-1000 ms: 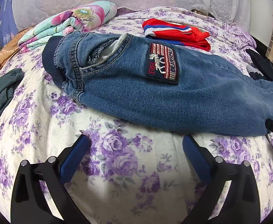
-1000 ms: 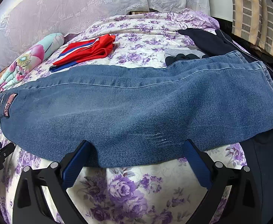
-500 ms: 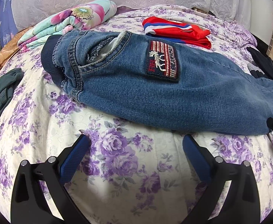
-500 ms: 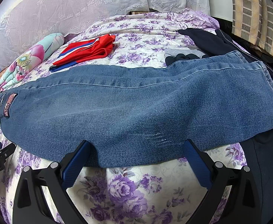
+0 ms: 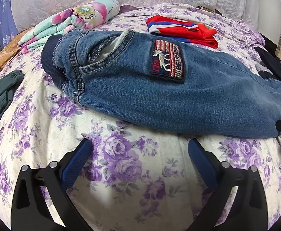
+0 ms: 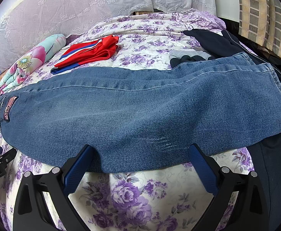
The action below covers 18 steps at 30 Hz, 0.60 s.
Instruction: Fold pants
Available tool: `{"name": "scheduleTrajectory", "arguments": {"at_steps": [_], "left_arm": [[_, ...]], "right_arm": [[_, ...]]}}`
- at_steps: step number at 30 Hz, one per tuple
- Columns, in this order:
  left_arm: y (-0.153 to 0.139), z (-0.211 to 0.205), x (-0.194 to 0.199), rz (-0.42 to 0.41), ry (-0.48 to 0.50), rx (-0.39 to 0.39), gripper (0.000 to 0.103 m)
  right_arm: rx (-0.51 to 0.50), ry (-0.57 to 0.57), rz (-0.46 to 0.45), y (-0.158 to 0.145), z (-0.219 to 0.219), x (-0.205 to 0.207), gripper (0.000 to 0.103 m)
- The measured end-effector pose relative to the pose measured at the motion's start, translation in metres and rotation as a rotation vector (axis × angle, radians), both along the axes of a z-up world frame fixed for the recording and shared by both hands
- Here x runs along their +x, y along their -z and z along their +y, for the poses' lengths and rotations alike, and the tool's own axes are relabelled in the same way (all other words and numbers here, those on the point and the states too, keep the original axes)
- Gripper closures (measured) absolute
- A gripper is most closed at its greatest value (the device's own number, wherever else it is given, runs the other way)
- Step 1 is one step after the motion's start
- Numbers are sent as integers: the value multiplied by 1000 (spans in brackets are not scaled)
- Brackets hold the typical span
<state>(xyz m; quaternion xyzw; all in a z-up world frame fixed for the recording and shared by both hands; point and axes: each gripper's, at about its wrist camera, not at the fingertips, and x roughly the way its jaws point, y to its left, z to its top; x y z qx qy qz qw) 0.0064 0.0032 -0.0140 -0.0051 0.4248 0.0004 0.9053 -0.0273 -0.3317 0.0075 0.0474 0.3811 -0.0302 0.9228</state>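
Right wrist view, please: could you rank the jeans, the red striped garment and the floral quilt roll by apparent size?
1. jeans, largest by far, though nearest the camera.
2. red striped garment.
3. floral quilt roll; it looks alike in size to the garment, so that order is unsure.

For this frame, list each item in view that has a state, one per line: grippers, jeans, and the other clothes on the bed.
Left gripper: open, empty, short of the jeans' near edge.
Right gripper: open, fingertips at the jeans' near edge, nothing clamped.
Jeans: laid lengthwise, legs stacked, not yet folded across.
Jeans pocket: gaping, pale lining showing.
Red garment: folded, beyond the jeans.
Floral blanket: folded in a bundle.
Dark navy clothes: loose heap by the hems.
Green garment: crumpled.
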Motion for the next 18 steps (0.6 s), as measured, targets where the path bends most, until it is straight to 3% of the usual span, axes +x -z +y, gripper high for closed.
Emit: {"name": "scheduleTrajectory", "arguments": {"at_steps": [18], "left_arm": [[0,-1,1,9,1,11,4]], "right_arm": [[1,0,0,0,1,0,3]]}}
